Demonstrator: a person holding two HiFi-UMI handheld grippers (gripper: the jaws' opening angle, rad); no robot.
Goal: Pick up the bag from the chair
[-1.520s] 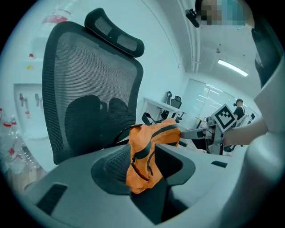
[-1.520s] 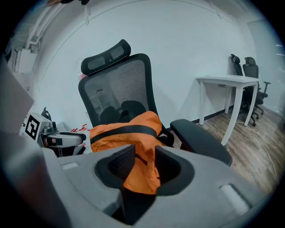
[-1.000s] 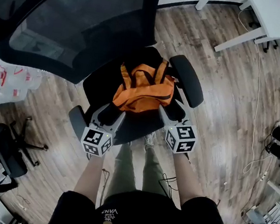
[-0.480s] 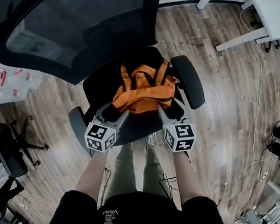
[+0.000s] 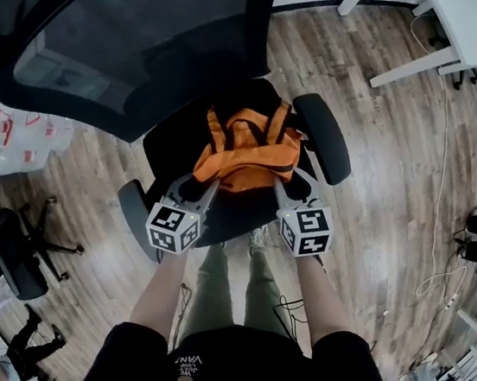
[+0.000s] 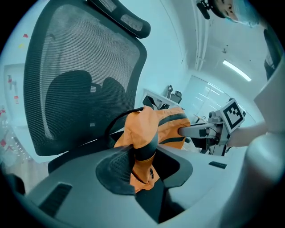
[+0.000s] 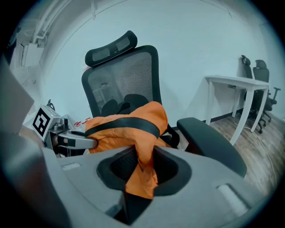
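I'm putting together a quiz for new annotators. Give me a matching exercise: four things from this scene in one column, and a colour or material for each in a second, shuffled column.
Things:
1. bag
2. chair backrest
3. desk
4. floor

Colour or material:
A. white
B. brown wood planks
C. orange
D. black mesh

Pairs: 1-C, 2-D, 3-A, 4-B

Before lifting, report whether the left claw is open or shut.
Shut on the orange bag: the left claw has just been closing, and its jaws pinch a fold of fabric.
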